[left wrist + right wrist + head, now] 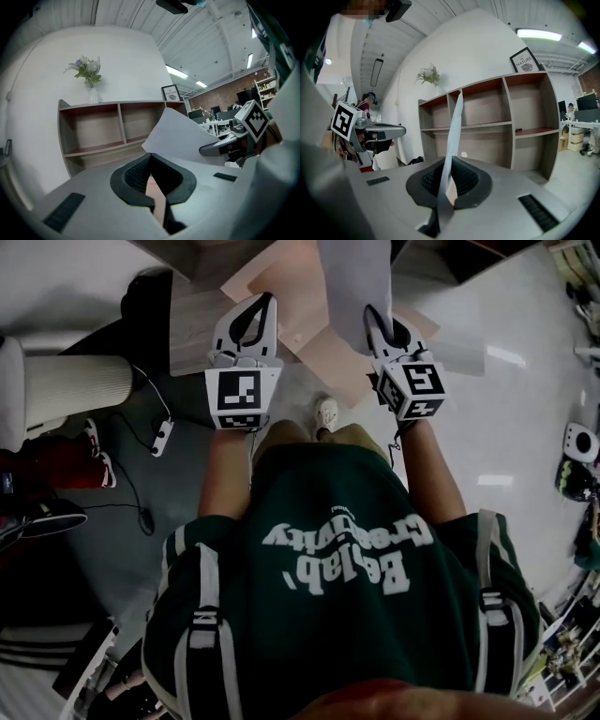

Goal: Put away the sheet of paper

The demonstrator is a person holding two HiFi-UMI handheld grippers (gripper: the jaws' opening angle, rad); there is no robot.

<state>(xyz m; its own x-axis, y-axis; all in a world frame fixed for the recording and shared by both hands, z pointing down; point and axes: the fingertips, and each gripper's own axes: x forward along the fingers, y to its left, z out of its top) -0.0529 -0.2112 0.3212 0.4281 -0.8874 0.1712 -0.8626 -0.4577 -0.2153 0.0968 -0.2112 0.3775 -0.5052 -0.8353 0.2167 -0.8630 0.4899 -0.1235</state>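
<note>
The sheet of paper (354, 282) is white and stands upright, pinched at its lower edge by my right gripper (377, 322), which is shut on it. In the right gripper view the sheet of paper (453, 123) rises edge-on from between the pads of the right gripper (449, 163). My left gripper (259, 304) is held level beside it, a little to the left, shut with nothing in it. In the left gripper view its closed jaws (150, 159) point at the shelf unit (107, 127), with the paper (180, 136) and the right gripper (220, 148) at the right.
The open wooden shelf unit (501, 123) stands against the white wall just ahead. A vase of flowers (429, 75) and a framed picture (525, 60) sit on top of it. Cables (141, 502) and a white cylinder (75, 385) lie on the floor at the left.
</note>
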